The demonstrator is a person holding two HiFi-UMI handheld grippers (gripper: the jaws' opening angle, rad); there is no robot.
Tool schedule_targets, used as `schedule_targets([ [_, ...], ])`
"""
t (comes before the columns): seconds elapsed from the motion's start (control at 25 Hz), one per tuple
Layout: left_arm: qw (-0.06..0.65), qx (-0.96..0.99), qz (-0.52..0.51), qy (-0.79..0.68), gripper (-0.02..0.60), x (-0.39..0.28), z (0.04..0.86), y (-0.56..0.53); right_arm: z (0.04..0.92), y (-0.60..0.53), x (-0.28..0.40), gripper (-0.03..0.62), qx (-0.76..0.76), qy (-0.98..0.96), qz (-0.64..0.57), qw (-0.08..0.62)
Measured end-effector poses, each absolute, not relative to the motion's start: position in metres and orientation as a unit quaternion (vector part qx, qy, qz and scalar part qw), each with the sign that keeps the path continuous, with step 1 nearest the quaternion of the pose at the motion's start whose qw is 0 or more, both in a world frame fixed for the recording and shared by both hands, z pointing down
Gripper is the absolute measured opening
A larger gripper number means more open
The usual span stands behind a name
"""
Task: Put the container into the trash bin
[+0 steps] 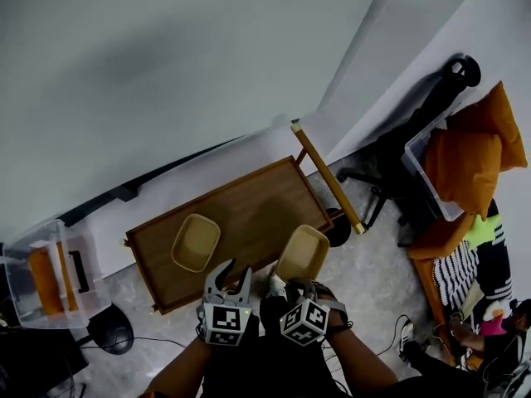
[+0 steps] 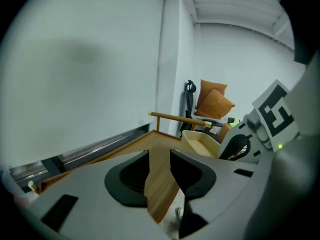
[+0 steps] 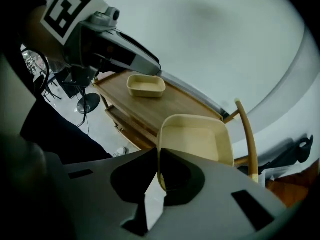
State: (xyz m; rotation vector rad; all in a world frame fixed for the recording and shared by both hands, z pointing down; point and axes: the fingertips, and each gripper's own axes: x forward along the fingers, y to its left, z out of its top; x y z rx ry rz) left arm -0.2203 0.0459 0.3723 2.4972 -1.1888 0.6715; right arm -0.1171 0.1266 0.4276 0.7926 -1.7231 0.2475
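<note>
Two beige shallow containers are in view. One container (image 1: 195,243) (image 3: 146,85) lies on the wooden cart's tray (image 1: 249,201). My right gripper (image 1: 278,285) (image 3: 156,176) is shut on the near rim of the other container (image 1: 303,253) (image 3: 197,139) (image 2: 200,144) and holds it tilted above the cart's front right corner. My left gripper (image 1: 230,274) (image 2: 160,184) stands open beside it at the tray's front edge, with nothing between its jaws. No trash bin shows that I can make out.
The cart's wooden handle bar (image 1: 328,177) runs along its right end. A clear box (image 1: 41,276) stands on the floor at left, beside a black round base (image 1: 112,330). At right are a black chair (image 1: 390,168), orange cushions (image 1: 469,160) and a seated person (image 1: 485,305).
</note>
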Motion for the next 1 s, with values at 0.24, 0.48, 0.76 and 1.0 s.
schedule_targets([
  [0.24,0.134,0.889,0.233,-0.371,0.13,-0.169,0.374,0.061,0.437,0.151,-0.065,0.029,0.373,-0.714,0.139,0.576],
  [0.48,0.106,0.912,0.247,-0.31,0.126,-0.091,0.383,0.08,0.452,0.163,0.012,0.029,0.407,-0.693,0.166,0.571],
  [0.76,0.115,0.909,0.275,-0.29,0.11,0.001,0.404,0.087,0.473,0.168,0.1,0.029,0.39,-0.697,0.177,0.576],
  [1.0,0.133,0.901,0.303,-0.281,0.097,0.087,0.435,0.084,0.504,0.147,0.184,0.029,0.362,-0.705,0.175,0.584],
])
